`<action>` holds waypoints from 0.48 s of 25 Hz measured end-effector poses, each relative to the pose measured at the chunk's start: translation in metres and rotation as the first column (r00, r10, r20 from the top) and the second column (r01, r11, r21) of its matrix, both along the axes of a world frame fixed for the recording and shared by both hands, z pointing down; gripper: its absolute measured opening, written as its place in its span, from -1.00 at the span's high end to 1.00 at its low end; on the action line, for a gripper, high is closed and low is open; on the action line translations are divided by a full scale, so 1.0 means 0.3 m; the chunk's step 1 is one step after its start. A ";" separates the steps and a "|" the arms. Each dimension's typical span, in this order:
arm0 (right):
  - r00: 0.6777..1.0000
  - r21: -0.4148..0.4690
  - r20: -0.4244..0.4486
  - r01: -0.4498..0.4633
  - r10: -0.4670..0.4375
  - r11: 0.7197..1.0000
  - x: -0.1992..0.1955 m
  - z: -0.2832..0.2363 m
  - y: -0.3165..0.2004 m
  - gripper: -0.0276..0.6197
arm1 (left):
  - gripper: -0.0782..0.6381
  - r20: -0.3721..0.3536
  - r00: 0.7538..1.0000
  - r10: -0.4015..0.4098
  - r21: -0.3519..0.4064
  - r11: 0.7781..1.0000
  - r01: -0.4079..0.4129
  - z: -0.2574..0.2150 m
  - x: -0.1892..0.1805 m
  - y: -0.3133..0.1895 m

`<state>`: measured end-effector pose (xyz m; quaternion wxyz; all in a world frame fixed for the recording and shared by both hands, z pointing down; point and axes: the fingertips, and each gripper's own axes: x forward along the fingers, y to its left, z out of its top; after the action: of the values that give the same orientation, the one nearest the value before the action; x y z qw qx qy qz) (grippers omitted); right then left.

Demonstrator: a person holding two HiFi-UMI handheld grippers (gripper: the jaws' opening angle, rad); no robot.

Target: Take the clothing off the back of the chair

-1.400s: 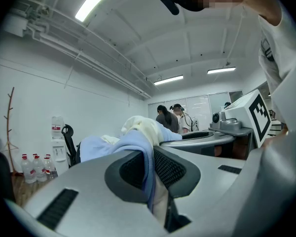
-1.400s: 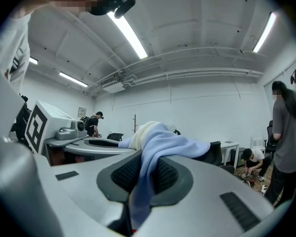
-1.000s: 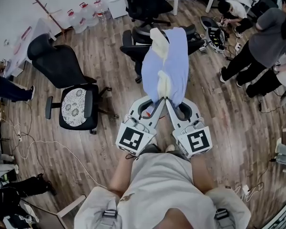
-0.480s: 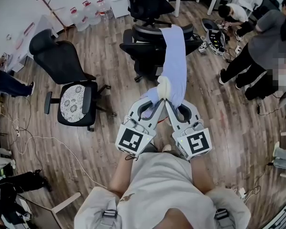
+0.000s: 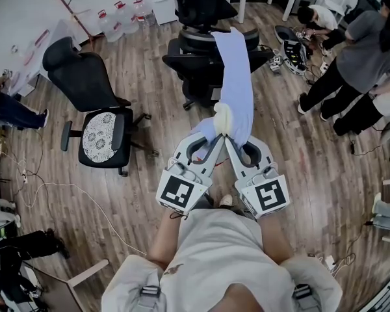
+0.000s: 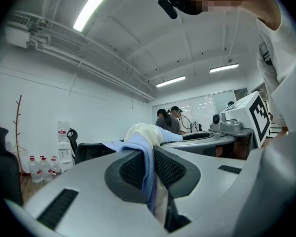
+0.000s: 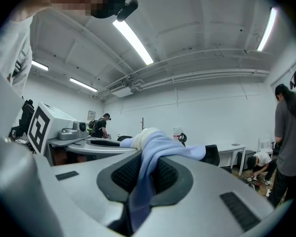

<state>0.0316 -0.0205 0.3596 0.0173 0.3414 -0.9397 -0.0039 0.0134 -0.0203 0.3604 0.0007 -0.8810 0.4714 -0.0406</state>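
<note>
A light blue garment point(image 5: 237, 83) with a cream lining stretches in a long band from the back of a black office chair point(image 5: 195, 60) down to both grippers. Its far end still lies over the chair's back. My left gripper point(image 5: 215, 137) and right gripper point(image 5: 231, 138) sit side by side, each shut on the near end of the garment. In the left gripper view the garment point(image 6: 144, 149) is pinched between the dark pads point(image 6: 133, 171) of the left gripper point(image 6: 151, 181). The right gripper view shows blue garment point(image 7: 155, 154) clamped in the right gripper point(image 7: 140, 176).
A second black chair point(image 5: 94, 93) with a lace cushion stands at the left. Another chair point(image 5: 205, 6) is behind the target chair. People point(image 5: 361, 54) and gear on the floor fill the right side. Water bottles point(image 5: 120, 12) line the back wall; cables point(image 5: 49, 190) trail at left.
Both grippers have drawn back from the chair with the garment, which has gone from a wide bunched drape to a long taut band. The chair now lies farther away.
</note>
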 end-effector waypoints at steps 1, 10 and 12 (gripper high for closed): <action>1.000 0.000 -0.001 0.001 -0.001 1.000 0.002 -0.002 0.010 0.75 | 0.64 0.003 1.000 0.001 0.000 1.000 -0.001 -0.002 0.002 0.010; 1.000 -0.001 -0.002 0.009 -0.009 1.000 0.041 -0.010 0.080 0.75 | 0.64 -0.015 1.000 -0.005 -0.002 1.000 0.005 -0.009 0.040 0.080; 1.000 0.001 -0.001 0.014 -0.014 1.000 0.050 -0.012 0.095 0.75 | 0.64 -0.015 1.000 -0.008 0.000 1.000 0.008 -0.011 0.050 0.095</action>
<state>0.0465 0.0081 0.3560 0.0172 0.3349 -0.9421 -0.0048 0.0283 0.0081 0.3570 -0.0032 -0.8795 0.4747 -0.0342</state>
